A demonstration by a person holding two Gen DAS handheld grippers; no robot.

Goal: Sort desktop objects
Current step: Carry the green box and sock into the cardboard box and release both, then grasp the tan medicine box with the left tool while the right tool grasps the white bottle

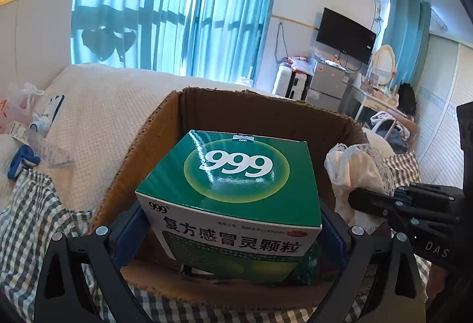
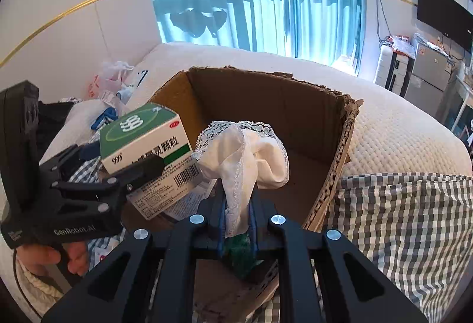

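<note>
Left gripper (image 1: 230, 234) clamps the green medicine box (image 1: 233, 190) over the cardboard box (image 2: 295, 104); right gripper (image 2: 236, 222) pinches a white lace cloth (image 2: 245, 154) there. Neither is released yet, and clutter (image 1: 32, 142) waits on the bed.

Daylight pours through the teal curtains (image 1: 177, 6), backlighting both views and leaving the window area washed out and blue-tinted. White glare streaks across the glossy top of the green medicine box (image 1: 233, 172). The inside of the cardboard box (image 2: 266, 104) lies in shadow. Fisheye distortion bends walls and edges, with dark vignetted corners; focus stays fairly sharp
</note>
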